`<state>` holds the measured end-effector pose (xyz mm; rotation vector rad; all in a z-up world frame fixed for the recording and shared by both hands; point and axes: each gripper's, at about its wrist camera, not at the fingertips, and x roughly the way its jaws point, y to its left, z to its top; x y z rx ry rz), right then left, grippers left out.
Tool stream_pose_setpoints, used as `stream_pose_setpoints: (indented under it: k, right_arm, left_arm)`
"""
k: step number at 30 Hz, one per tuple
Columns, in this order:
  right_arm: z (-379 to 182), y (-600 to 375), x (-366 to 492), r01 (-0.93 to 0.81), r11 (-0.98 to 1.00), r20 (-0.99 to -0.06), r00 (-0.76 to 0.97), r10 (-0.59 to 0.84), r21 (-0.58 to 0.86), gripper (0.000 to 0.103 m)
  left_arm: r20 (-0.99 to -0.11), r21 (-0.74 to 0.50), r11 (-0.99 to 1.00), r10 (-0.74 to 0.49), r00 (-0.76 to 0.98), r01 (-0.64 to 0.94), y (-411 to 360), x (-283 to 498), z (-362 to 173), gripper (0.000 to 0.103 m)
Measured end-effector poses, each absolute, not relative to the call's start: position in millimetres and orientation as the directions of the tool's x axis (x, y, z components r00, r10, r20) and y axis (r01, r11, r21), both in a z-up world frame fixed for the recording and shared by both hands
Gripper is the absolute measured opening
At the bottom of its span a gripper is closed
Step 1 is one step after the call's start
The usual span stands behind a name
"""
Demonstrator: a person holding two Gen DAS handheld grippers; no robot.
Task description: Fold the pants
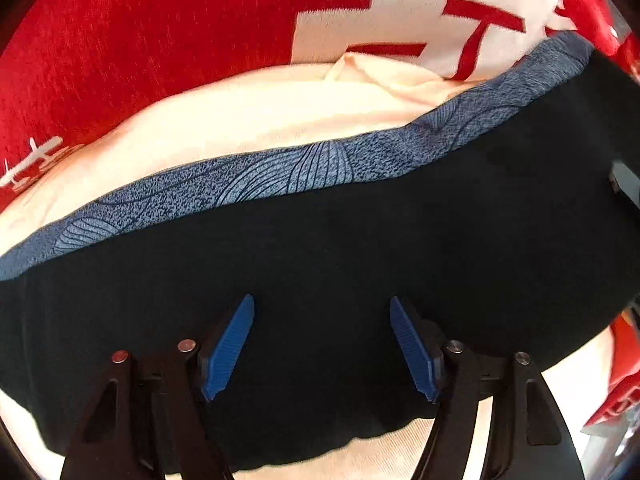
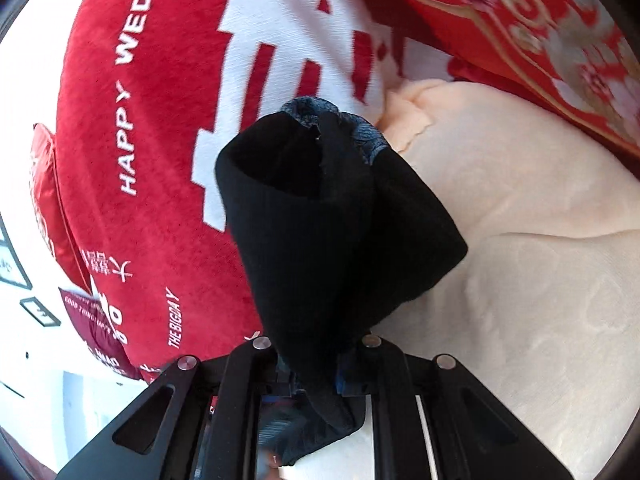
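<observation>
Pinching black pants, right tongs clamp.

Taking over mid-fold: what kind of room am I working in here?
Probably a bedroom, dressed for a wedding. The black pants with a blue patterned waistband lie on soft cream bedding, beside a red plush cushion printed HAPPY WEDDING and a red floral embroidered cover.

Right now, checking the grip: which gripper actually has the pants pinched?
The right gripper, shut on the black pants; the left gripper is open above them.
</observation>
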<state>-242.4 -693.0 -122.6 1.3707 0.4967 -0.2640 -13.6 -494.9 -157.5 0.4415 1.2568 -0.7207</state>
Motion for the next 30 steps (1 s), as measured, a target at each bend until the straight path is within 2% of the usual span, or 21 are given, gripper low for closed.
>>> stream_pose_setpoints:
  k: [2,6,10,21,30]
  right_arm:
    - [-122.5,-688.4,-236.0,0.473,0.22,-0.505,0.856,0.116,0.853,0.014]
    - [-110.9,-683.3,-223.8,0.48,0.27,-0.523,0.844,0.119,0.835,0.014]
    - [-85.5,-672.8,-209.4,0.486,0.36,-0.556,0.823,0.119,0.796,0.014]
    - [-28.4,-589.4,-141.1,0.478,0.63,-0.686,0.717,0.122,0.612,0.014]
    - [-49.6,-472.2,-57.9,0.459,0.776,-0.813,0.57,0.116,0.433,0.014]
  left_arm:
    - [-0.96,-0.072,0.693,-0.244,0.14,0.717,-494.6,-16.0,-155.5,0.072]
    - [-0.965,-0.129,0.702,-0.253,0.075,0.7,-488.0,-3.7,-152.4,0.073]
    - [-0.967,-0.155,0.751,-0.248,0.057,0.642,-470.2,13.7,-139.6,0.073]
    - [-0.977,-0.061,0.81,-0.169,0.133,0.583,-345.4,73.0,-109.6,0.073]
    - [-0.979,0.006,0.889,-0.088,0.185,0.457,-223.4,141.0,-108.7,0.073]
